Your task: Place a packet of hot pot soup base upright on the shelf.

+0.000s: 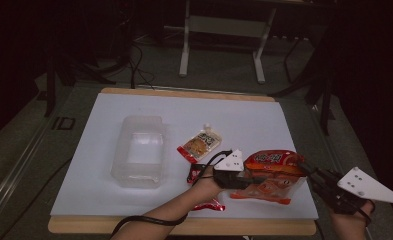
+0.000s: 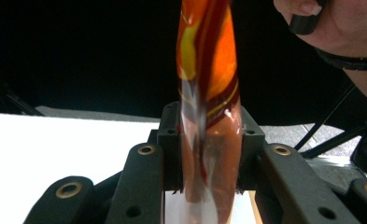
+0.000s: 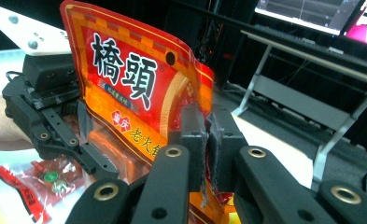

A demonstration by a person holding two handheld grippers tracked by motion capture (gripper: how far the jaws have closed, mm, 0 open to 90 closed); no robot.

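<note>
right hand-held gripper (image 3: 208, 154) clamped on orange hot-pot sauce pouch (image 3: 139, 98) edge; left hand-held gripper (image 2: 209, 154) clamped opposite edge | pouch soft, slick film; grip flat seams

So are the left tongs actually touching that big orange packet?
Touching. In the left gripper view the left tongs press on both sides of the orange packet, pinching its clear lower edge.

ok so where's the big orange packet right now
In the high view the orange packet is at the near right of the white board, gripped between the left gripper and right gripper, right of the small red sachets.
</note>
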